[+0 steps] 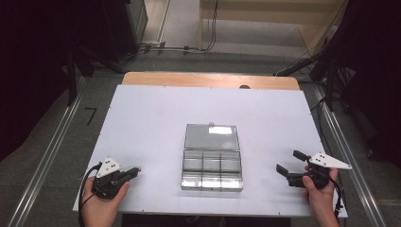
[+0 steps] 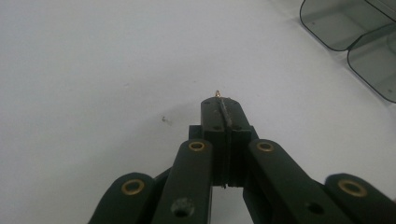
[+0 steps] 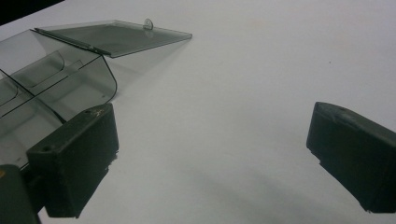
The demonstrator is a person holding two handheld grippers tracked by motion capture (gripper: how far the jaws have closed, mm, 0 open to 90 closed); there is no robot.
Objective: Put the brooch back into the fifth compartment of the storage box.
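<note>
A clear plastic compartment box [image 1: 211,163] is seen near the middle of the white table [image 1: 151,123], toward the person's side, with its lid [image 1: 211,136] swung fully open and laid flat on the far side of the tray. The tray is divided into small compartments, and nothing can be made out inside them. The left gripper [image 1: 134,171] is held low over the table's near left corner by the left hand [image 1: 101,201], well apart from the box and pointed toward it. In the left gripper view its jaws are seen pressed together, with a small brass-coloured piece [image 2: 217,93] pinched at the very tip; what that piece is cannot be told. A corner of the box is seen at the upper right of that view. The right gripper [image 1: 289,163] is held by the right hand [image 1: 321,194] near the table's near right corner, to the right of the box and not touching it. Its jaws are seen spread wide, with bare table between them in the right gripper view, where the box's rounded corner [image 3: 70,88] lies just beyond one jaw.
</note>
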